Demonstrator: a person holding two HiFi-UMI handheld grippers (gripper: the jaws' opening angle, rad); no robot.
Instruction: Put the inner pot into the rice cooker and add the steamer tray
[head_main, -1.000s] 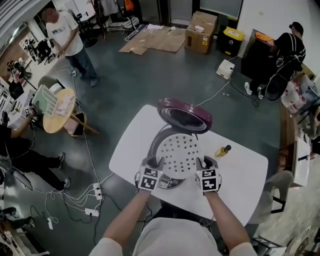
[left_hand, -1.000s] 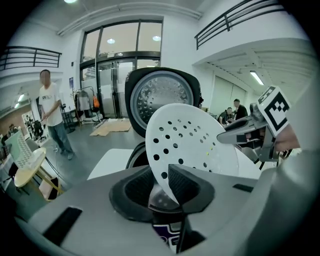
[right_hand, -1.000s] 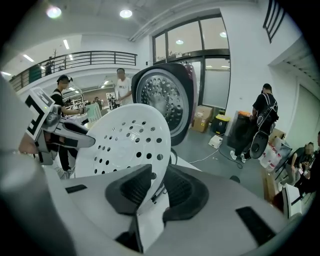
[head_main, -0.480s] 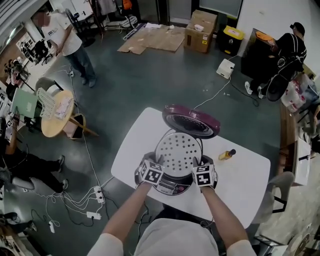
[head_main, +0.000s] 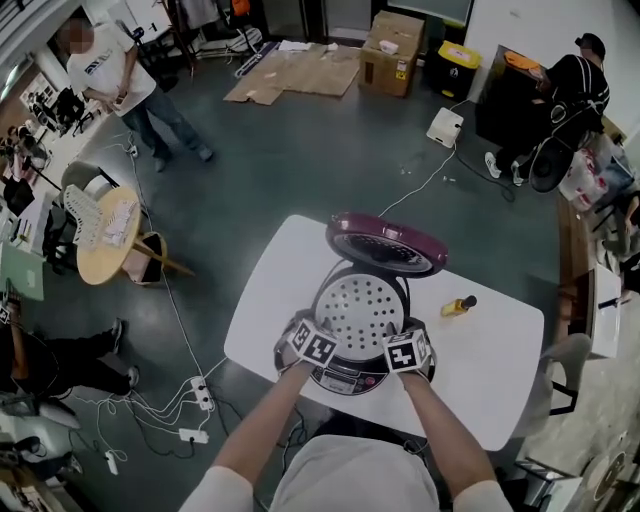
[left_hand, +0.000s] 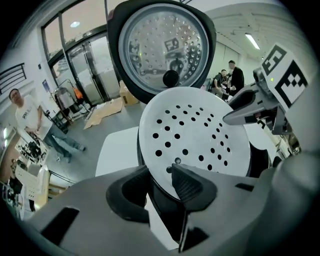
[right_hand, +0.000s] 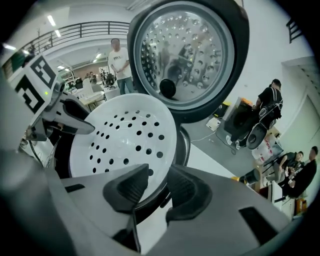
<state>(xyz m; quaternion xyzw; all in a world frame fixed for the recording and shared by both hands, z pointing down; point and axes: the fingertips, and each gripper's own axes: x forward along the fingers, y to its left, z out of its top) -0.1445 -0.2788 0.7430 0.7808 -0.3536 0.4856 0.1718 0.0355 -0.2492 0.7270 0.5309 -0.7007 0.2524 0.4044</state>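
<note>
Left gripper view, unlike head view, shows tray (left_hand: 195, 135) between just-opening jaws.

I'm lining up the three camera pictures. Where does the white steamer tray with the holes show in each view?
Head view: steamer tray just below centre, on the white table's cooker.
Left gripper view: steamer tray fills the centre, just above the jaws.
Right gripper view: steamer tray left of centre, above the jaws.
Shared landmark: the open lid, standing behind the steamer tray in all three.

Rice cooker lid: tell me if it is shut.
No, the lid stands raised open behind the white steamer tray in the head view.
</note>
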